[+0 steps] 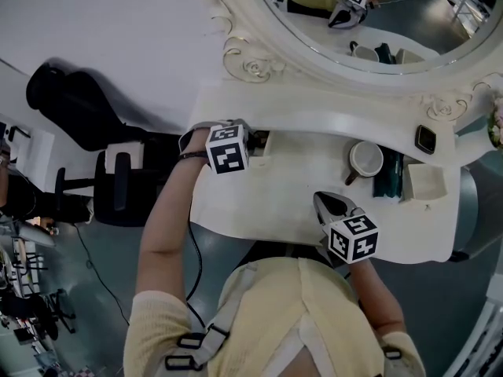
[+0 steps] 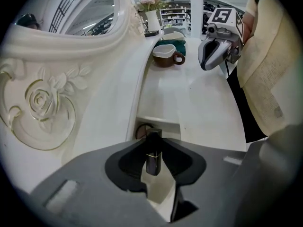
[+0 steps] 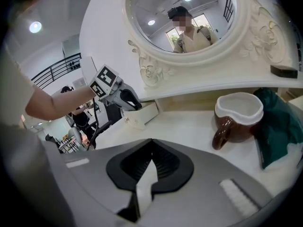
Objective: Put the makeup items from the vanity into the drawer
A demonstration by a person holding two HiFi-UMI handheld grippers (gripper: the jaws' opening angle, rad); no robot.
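Note:
My left gripper is shut on a small black lipstick tube that stands upright between its jaws. It hangs just over the small open drawer at the back left of the white vanity; a round item lies inside the drawer. In the head view the left gripper sits at the drawer. My right gripper hovers over the vanity's front edge, jaws shut and empty. From the right gripper view, the left gripper is above the drawer.
A brown-and-white mug, a teal cloth and a white box sit at the vanity's right. A black compact rests on the ledge below the oval mirror. A vase of flowers stands at the far end.

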